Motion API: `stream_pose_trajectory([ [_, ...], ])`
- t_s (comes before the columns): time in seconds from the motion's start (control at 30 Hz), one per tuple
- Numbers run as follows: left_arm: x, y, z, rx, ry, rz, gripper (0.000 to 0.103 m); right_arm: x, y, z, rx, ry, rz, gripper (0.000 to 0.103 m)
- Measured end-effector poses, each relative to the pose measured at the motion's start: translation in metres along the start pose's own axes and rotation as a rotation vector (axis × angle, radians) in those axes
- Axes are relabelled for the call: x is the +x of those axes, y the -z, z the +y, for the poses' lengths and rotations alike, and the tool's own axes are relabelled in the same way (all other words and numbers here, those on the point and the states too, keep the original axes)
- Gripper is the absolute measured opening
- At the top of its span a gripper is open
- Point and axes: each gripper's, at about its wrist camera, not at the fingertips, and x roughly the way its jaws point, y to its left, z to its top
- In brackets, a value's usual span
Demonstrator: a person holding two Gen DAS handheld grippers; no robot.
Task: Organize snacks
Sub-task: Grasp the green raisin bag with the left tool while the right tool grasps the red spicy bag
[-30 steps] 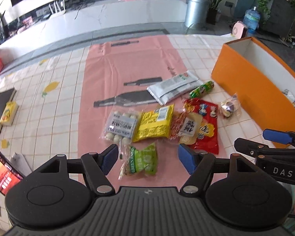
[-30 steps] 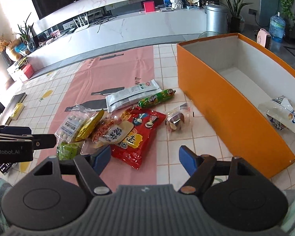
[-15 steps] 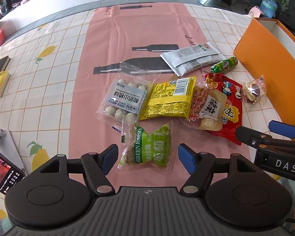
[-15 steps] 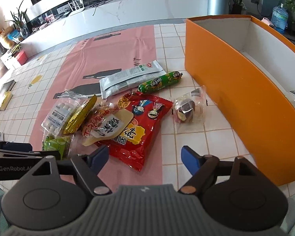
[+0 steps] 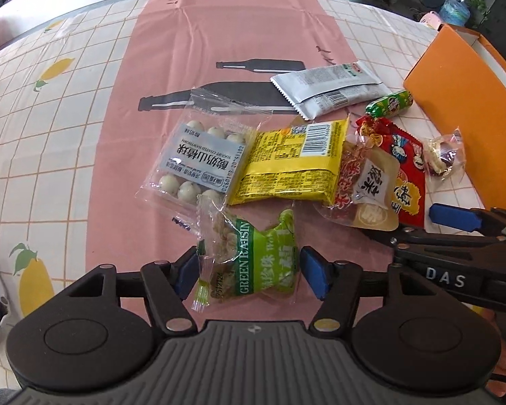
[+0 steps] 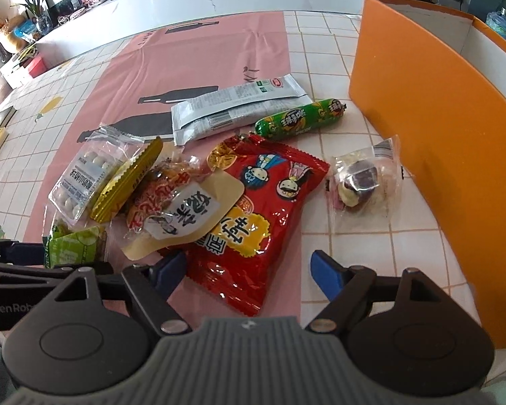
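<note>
The left gripper (image 5: pixel 249 271) is closing around the green crinkled-plastic raisin packet (image 5: pixel 253 263); the right gripper (image 6: pixel 248 271) hangs released above the glossy red foil snack bag (image 6: pixel 249 216).

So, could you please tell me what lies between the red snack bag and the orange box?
A small clear-wrapped pastry lies on the tiles between the red snack bag and the orange box, clearest in the right wrist view.

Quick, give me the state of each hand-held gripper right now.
Left hand-held gripper: closing around the green raisin packet, pads not clearly pressing yet.
Right hand-held gripper: open, holding nothing, red snack bag between its fingers.
</note>
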Motion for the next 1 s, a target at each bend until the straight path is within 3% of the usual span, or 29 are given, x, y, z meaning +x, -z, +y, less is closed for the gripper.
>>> stream_pose_trajectory([
  [0.07,0.0,0.0,-0.002,0.013,0.007,-0.007,0.07,0.001,0.0,0.0,-0.002,-0.008,-0.009,0.076],
  [0.33,-0.003,-0.001,-0.003,-0.01,0.024,-0.021,0.064,-0.006,-0.001,0.001,-0.034,-0.007,-0.032,0.031],
  [0.43,-0.008,-0.002,-0.001,-0.041,0.048,-0.034,0.063,-0.011,-0.001,-0.005,-0.016,-0.035,-0.025,0.02],
  [0.7,-0.019,0.0,-0.008,-0.047,0.052,-0.051,0.063,-0.032,0.011,-0.016,-0.048,-0.034,-0.021,0.016],
  [1.0,-0.025,0.004,-0.021,-0.036,0.062,-0.048,0.061,-0.053,0.038,-0.051,-0.05,0.006,0.054,0.017],
])
